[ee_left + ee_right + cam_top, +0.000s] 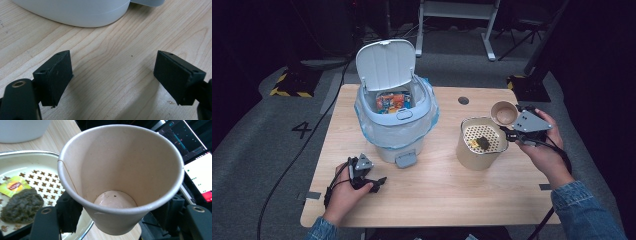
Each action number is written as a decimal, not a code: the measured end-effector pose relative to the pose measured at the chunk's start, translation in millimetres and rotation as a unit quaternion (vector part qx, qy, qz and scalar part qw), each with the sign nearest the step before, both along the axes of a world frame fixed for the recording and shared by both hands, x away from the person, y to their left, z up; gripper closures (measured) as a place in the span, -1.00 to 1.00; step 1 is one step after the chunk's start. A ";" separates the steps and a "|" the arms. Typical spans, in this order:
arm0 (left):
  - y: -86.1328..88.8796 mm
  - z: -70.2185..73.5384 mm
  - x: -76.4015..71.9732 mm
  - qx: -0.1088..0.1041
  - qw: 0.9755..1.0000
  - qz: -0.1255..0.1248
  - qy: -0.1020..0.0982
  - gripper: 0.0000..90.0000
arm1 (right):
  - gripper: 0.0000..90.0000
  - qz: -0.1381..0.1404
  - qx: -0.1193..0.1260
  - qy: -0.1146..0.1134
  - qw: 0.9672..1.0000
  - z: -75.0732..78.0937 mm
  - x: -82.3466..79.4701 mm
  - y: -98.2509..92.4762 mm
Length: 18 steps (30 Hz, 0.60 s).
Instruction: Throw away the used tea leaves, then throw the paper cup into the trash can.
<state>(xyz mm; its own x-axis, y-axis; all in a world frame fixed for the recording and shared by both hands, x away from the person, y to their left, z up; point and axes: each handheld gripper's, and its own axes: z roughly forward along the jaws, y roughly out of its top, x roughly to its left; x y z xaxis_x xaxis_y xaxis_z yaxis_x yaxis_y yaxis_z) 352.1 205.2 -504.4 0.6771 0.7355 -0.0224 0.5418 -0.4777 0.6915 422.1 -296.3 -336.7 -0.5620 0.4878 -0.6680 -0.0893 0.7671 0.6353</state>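
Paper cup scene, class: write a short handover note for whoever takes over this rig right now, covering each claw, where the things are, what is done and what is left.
Right claw: shut on the paper cup, held tilted beside the strainer pot. The cup is nearly empty, only a wet film at the bottom.
Left claw: open, holding nothing, low over the table in front of the bin.
Done: the tea bag and its yellow tag lie on the pot's strainer; the bin lid is up.
Left, probably: drop the cup in the bin, then deal with the tea bag.
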 end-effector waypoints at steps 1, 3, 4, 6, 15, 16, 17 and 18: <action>0.0 0.0 0.0 0.000 1.000 0.000 0.000 -0.65 | -0.27 0.001 0.004 0.002 1.000 -0.1 0.0 -0.3; 0.1 0.1 0.6 0.002 1.000 -0.001 -0.002 -0.65 | -0.27 0.003 0.010 0.007 1.000 -0.2 -0.1 -0.7; -0.3 -0.2 1.0 -0.001 1.000 -0.001 -0.001 -0.65 | -0.27 0.003 0.018 0.013 1.000 -0.1 -0.3 -1.1; -0.4 0.1 1.8 0.002 1.000 -0.001 -0.001 -0.65 | -0.27 0.006 0.037 0.024 0.999 0.7 -0.8 -2.4; -0.7 0.0 1.7 0.001 1.000 -0.001 0.000 -0.66 | -0.27 0.018 0.208 0.141 0.968 2.3 4.5 -11.6; -0.8 0.1 1.5 0.002 1.000 0.000 -0.001 -0.66 | -0.27 0.021 0.221 0.148 0.964 3.3 5.5 -12.3; -0.8 0.0 1.3 0.002 1.000 0.000 -0.001 -0.65 | -0.27 0.025 0.241 0.167 0.956 6.3 7.9 -12.8; -0.9 0.0 1.0 0.002 1.000 0.001 -0.001 -0.65 | -0.27 0.028 0.247 0.173 0.953 7.5 8.8 -12.8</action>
<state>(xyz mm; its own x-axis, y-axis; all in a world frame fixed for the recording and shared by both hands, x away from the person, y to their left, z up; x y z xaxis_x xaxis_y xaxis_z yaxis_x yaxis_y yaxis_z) 353.1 204.3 -504.4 0.6752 0.7374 -0.0186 0.5418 -0.4788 0.6908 431.0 -309.1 -329.2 -0.7416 0.6573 -0.1343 0.1593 0.3669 0.9165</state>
